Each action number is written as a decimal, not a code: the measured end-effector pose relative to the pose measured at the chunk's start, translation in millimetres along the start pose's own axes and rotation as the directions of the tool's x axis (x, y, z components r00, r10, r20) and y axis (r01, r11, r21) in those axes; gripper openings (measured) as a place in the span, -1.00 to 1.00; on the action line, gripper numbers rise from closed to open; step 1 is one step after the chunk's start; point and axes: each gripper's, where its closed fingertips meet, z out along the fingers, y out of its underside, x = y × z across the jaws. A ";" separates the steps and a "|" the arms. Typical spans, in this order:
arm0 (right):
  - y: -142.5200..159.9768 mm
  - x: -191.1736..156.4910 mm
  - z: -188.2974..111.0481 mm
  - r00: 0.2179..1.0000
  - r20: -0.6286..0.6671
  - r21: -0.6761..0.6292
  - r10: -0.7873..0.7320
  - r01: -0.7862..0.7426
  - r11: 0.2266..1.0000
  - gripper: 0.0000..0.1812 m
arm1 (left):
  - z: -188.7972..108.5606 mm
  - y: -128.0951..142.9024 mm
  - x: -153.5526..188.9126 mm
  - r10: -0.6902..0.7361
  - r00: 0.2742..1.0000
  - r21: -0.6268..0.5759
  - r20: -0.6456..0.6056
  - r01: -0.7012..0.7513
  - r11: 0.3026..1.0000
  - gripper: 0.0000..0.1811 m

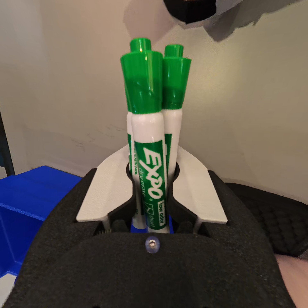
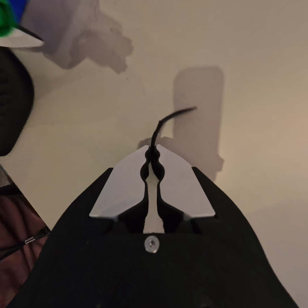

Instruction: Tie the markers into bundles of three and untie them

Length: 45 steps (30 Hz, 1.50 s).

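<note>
Left claw (image 1: pixel 152 168): clamped on a bunch of markers, which is held in the round notch between its two white fingers (image 1: pixel 106 191).
Markers (image 1: pixel 148 133): white barrels with green caps, gripped at mid-barrel and pointing forward and up out of the left claw; two caps are plainly seen and a third barrel is partly hidden behind the front one. Whether anything is tied around them cannot be told.
Blue bin (image 1: pixel 30 196): seen to the left of the left claw and below it, with part of its rim hidden by the claw's black body.
Black mat (image 1: pixel 273 210): a dark textured surface is seen to the right of the left claw, low in the view.
Right claw (image 2: pixel 152 146): closed on a thin black tie, which is pinched at the very fingertips; a narrow slot is left open farther back between the fingers.
Black tie (image 2: pixel 166 120): held by the right claw, its free end curving forward and to the right beyond the tips, blurred at the end.
Counter (image 2: pixel 216 41): a pale cream surface is seen ahead of the right claw, with grey shadows cast on it.
Other claw in the right view: the left claw's black body and a blurred green cap are seen at the far upper left of the right claw's view, well apart from its tips.
</note>
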 end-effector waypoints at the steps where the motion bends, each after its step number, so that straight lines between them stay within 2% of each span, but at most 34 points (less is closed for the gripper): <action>1: -3.2 -2.2 -2.6 0.999 0.030 0.035 -0.016 0.015 0.999 -0.95 | 1.5 -0.1 0.0 -0.001 1.000 -0.003 -0.002 0.001 1.000 -0.53; 5: -23.9 -19.2 -23.1 0.980 0.184 0.204 -0.082 0.043 0.978 -0.95 | 9.9 1.2 -1.4 -0.009 1.000 -0.021 -0.011 0.009 1.000 -0.53; 8: -42.1 -41.1 -48.0 0.923 0.356 0.339 -0.148 0.020 0.941 -0.96 | 16.3 0.6 -2.8 -0.022 1.000 -0.024 -0.019 0.021 0.999 -0.54; 10: -52.0 -56.9 -67.5 0.857 0.468 0.421 -0.216 -0.001 0.907 -0.96 | 20.4 0.3 -4.1 -0.030 0.999 -0.027 -0.023 0.029 0.999 -0.53; 14: -67.9 -71.9 -96.2 0.745 0.584 0.523 -0.322 -0.042 0.851 -0.96 | 29.0 2.7 -5.0 -0.059 0.997 -0.041 -0.041 0.057 0.998 -0.54; 17: -78.2 -67.0 -98.7 0.702 0.651 0.491 -0.290 -0.097 0.866 -0.96 | 36.4 6.3 -4.6 -0.071 0.996 -0.070 -0.050 0.068 0.995 -0.54; 21: -83.2 -48.3 -91.1 0.674 0.672 0.500 -0.308 -0.106 0.859 -0.96 | 42.8 7.3 -3.6 -0.082 0.994 -0.081 -0.068 0.077 0.994 -0.54; 25: -74.8 -33.8 -86.2 0.617 0.729 0.491 -0.297 -0.169 0.855 -0.96 | 43.1 6.7 -2.8 -0.084 0.994 -0.080 -0.073 0.078 0.994 -0.54; 32: -66.4 -11.7 -90.2 0.591 0.751 0.501 -0.294 -0.219 0.837 -0.96 | 31.7 -8.2 8.7 -0.065 0.992 -0.011 -0.109 0.064 0.998 -0.54; 35: -65.6 -7.8 -93.2 0.586 0.754 0.510 -0.297 -0.237 0.826 -0.96 | 24.9 -16.4 17.7 -0.055 0.988 0.027 -0.145 0.060 0.998 -0.54; 45: -63.5 -14.7 -89.9 0.572 0.762 0.502 -0.304 -0.226 0.835 -0.96 | 18.6 -16.3 19.6 -0.023 0.994 0.009 -0.103 0.024 1.000 -0.54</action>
